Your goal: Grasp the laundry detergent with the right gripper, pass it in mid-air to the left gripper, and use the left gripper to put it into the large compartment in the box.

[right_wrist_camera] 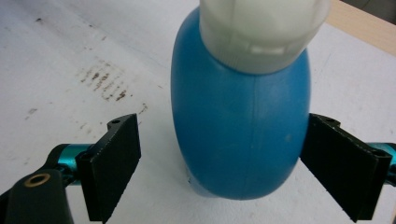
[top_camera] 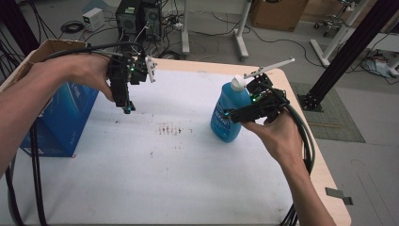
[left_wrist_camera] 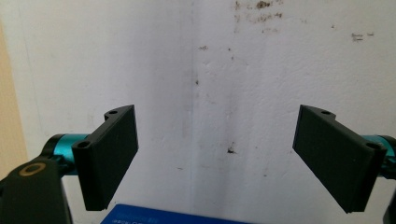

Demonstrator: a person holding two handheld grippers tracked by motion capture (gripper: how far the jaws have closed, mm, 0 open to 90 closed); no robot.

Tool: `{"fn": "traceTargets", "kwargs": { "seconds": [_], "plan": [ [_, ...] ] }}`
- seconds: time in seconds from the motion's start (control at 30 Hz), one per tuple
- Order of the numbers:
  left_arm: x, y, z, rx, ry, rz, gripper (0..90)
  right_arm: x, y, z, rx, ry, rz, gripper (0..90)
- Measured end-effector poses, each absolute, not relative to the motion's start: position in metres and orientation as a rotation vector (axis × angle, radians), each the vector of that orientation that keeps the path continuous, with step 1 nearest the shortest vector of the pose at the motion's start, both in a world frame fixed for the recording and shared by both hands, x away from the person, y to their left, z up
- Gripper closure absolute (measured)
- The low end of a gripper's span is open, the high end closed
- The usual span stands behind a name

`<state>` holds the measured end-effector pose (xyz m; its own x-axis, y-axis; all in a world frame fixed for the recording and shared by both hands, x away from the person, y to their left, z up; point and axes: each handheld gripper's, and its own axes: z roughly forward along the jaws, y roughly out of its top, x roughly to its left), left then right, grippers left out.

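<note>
Right hand-held gripper [right_wrist_camera: 219, 172] straddles the blue bottle [right_wrist_camera: 238, 135] (jaws apart).

The bench [top_camera: 179, 188] has a white top with brown stains near its middle and a bare wooden edge; beyond its far edge, on grey floor [top_camera: 282, 52], stand computer towers [top_camera: 139, 19] amid tangled cables; right of them rise white desk legs [top_camera: 240, 33]; a cardboard box [top_camera: 275, 14] sits farther back; a black frame post [top_camera: 353, 47] slants at the bench's right.

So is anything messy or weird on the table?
Yes: brownish smudges dirty the white table near its middle, left of the upright blue bottle. Nothing is spilled or tipped over.
</note>
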<state>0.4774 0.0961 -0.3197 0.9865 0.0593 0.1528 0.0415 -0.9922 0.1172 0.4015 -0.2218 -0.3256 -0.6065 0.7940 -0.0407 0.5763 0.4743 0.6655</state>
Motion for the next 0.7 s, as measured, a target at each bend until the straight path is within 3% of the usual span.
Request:
{"fn": "traceTargets", "kwargs": {
  "seconds": [0.7],
  "plan": [
    [0.476,0.092,-0.32,3.019,0.052,0.253,14.1,0.409,-0.222,-0.368,1.223,2.318,0.983,12.2]
  ]
}}
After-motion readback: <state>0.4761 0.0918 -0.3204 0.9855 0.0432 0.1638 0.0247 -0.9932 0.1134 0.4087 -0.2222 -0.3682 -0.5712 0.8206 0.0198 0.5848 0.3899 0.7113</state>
